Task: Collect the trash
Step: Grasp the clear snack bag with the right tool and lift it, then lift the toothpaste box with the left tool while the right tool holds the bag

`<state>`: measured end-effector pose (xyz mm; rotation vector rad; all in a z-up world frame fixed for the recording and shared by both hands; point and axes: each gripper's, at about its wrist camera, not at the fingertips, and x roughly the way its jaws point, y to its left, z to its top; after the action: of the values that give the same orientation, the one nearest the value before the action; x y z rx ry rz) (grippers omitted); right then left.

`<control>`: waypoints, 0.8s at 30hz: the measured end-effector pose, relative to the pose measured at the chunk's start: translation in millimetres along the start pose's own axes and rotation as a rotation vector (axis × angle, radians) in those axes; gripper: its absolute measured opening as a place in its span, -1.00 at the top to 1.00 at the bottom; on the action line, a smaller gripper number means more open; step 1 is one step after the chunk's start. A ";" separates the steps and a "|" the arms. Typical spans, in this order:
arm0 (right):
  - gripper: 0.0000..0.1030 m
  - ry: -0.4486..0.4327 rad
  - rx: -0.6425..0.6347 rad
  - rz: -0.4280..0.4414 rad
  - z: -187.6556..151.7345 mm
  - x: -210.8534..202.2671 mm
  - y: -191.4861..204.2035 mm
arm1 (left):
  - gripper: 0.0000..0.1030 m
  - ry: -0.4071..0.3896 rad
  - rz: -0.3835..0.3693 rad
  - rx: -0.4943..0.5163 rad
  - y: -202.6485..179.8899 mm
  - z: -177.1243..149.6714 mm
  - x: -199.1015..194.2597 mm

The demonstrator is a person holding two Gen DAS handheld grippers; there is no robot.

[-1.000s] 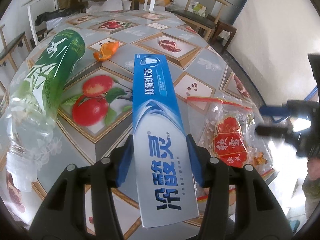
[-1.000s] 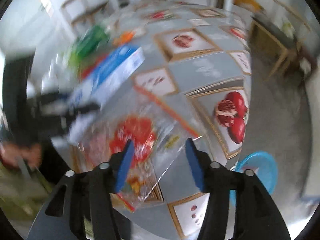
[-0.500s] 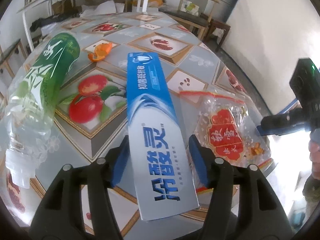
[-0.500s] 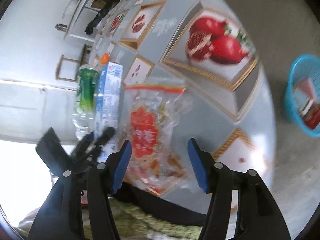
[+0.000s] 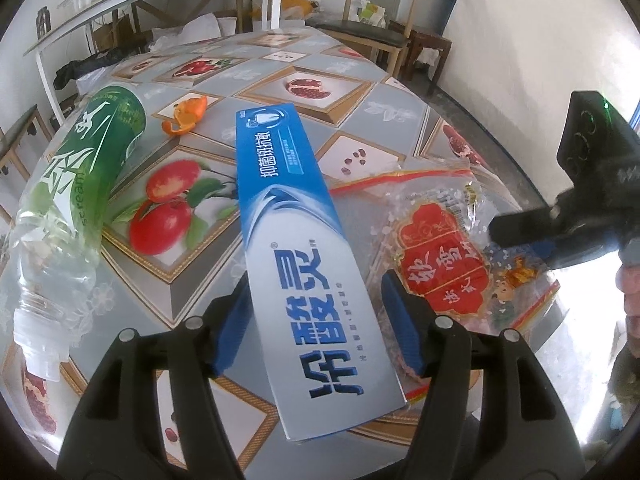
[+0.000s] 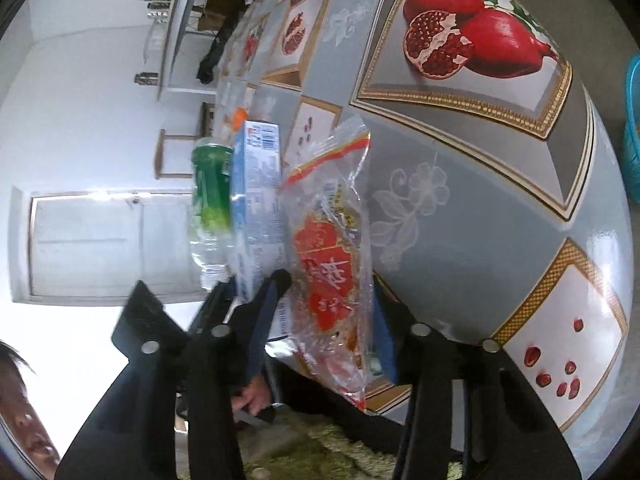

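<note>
A blue and white toothpaste box (image 5: 288, 220) lies lengthwise between the fingers of my left gripper (image 5: 316, 300). The jaws have widened: the left pad touches the box and a gap shows at the right pad. To its right lies a clear plastic bag with a red label (image 5: 436, 256), its near end over the table edge. My right gripper (image 6: 328, 292) is rolled onto its side there and is closing, with the bag (image 6: 332, 248) between its fingers and room still beside the left pad. It also shows at the bag's right edge (image 5: 516, 240).
An empty green-labelled bottle (image 5: 80, 184) lies left of the box, with orange peel (image 5: 186, 114) behind it. The fruit-patterned table (image 5: 348, 92) stretches away. Wooden chairs (image 5: 372, 36) stand beyond it. A blue basket (image 6: 632, 128) sits on the floor at the right.
The left jaws spread and released their squeeze on the toothpaste box. The right gripper rolled, sank to the table edge and narrowed its jaws around the bag.
</note>
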<state>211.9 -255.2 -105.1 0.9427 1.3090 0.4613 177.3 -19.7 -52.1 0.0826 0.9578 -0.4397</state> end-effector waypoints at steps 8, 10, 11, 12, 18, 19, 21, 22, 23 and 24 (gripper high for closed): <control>0.90 -0.079 -0.033 -0.081 0.5 -14.2 2.2 | -0.21 0.009 -0.137 -0.140 26.2 6.8 -0.8; 0.90 -0.101 -0.046 -0.098 0.6 -21.6 1.7 | -0.24 0.015 -0.157 -0.177 32.7 12.1 1.1; 0.91 -0.113 -0.051 -0.108 1.1 -24.8 1.9 | -0.24 0.016 -0.168 -0.195 36.1 15.8 2.1; 0.91 -0.129 -0.054 -0.120 2.5 -28.5 2.3 | -0.24 0.015 -0.176 -0.211 39.3 20.0 2.9; 0.91 -0.198 -0.043 -0.146 8.3 -47.1 -3.4 | -0.24 0.037 -0.138 -0.238 47.9 45.1 18.8; 0.91 -0.205 -0.042 -0.148 9.0 -49.0 -4.1 | -0.24 0.049 -0.129 -0.235 47.2 48.6 22.6; 0.91 -0.221 -0.036 -0.150 11.1 -53.4 -6.1 | -0.24 0.060 -0.113 -0.226 45.7 54.7 27.5; 0.91 -0.224 -0.035 -0.150 11.4 -54.2 -6.8 | -0.24 0.067 -0.095 -0.217 43.9 58.5 30.5; 0.91 -0.227 -0.033 -0.150 12.3 -55.3 -7.7 | -0.24 0.071 -0.084 -0.211 42.8 61.2 32.4; 0.91 -0.228 -0.032 -0.150 11.5 -55.5 -7.4 | -0.24 0.074 -0.074 -0.204 41.9 64.4 34.6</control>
<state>207.8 -305.3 -77.7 0.8376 1.1517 0.2503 260.9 -9.7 -47.8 -0.1217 1.0762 -0.4067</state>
